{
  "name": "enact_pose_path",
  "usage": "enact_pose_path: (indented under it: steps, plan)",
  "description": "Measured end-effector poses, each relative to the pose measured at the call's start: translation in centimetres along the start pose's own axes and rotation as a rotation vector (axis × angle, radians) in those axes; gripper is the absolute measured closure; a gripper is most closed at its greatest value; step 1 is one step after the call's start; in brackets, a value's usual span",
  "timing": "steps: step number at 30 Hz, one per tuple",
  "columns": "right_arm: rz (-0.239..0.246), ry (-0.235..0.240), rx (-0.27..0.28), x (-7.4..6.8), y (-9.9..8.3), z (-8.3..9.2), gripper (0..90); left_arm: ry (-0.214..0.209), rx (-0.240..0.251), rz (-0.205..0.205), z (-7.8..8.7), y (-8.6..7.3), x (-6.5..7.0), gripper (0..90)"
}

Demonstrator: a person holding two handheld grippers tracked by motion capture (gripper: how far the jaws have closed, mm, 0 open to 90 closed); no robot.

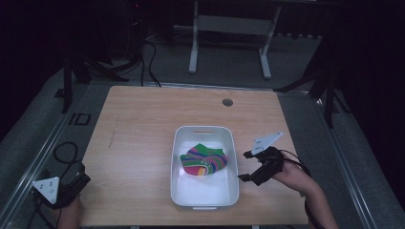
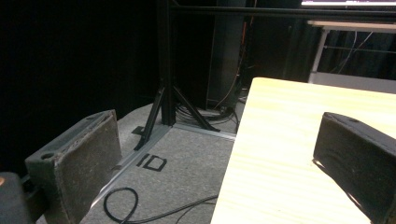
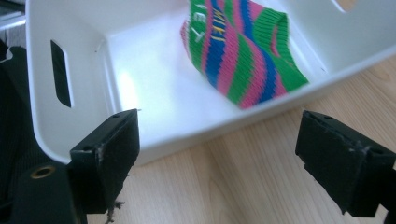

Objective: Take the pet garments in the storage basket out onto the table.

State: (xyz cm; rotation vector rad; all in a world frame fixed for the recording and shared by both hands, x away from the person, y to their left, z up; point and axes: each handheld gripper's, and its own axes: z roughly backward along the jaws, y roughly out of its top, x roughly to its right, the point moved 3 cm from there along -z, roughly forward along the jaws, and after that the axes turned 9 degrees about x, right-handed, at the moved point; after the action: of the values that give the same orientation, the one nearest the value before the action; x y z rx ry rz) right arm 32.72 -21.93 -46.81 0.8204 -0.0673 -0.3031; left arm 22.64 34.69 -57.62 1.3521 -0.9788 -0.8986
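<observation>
One striped sock point(image 1: 203, 160) lying bunched inside white bin point(image 1: 205, 195) at desk point(image 1: 138, 129) centre. Right gripper point(image 1: 245, 166) just beside bin wall, jaws apart, empty, apparently clear of the bin. Left gripper point(image 1: 82, 180) parked at desk corner, jaws apart, idle.

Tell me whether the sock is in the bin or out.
In. The sock lies on the floor of the white bin, inside its walls.

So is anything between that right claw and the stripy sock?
Yes: the tub's side wall. The open right gripper sits just outside it on the table, and the sock lies inside.
</observation>
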Motion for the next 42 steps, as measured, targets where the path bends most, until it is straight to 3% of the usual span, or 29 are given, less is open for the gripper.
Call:
enact_pose_path:
  steps: [6,9,15,27,42]
  plan:
    - [0.056,0.06,-0.046,-0.9,1.9,-1.6,13.3,0.002,0.001,0.002,0.0,0.0,0.0,1.2]
    - [0.059,0.084,-0.047,-1.0,3.0,-2.4,13.3,0.003,0.002,0.004,0.0,0.0,0.0,1.2]
    - [0.1,0.108,-0.095,-1.3,4.8,-5.1,13.2,0.001,0.002,0.005,0.0,0.0,0.0,1.2]
    - [0.162,0.141,-0.203,-1.5,6.4,-10.5,13.4,-0.003,0.001,0.005,0.0,0.0,-0.1,1.2]
    - [0.232,0.047,-0.38,-0.7,6.5,-15.6,16.0,-0.008,0.002,0.014,0.1,0.0,-0.2,1.2]
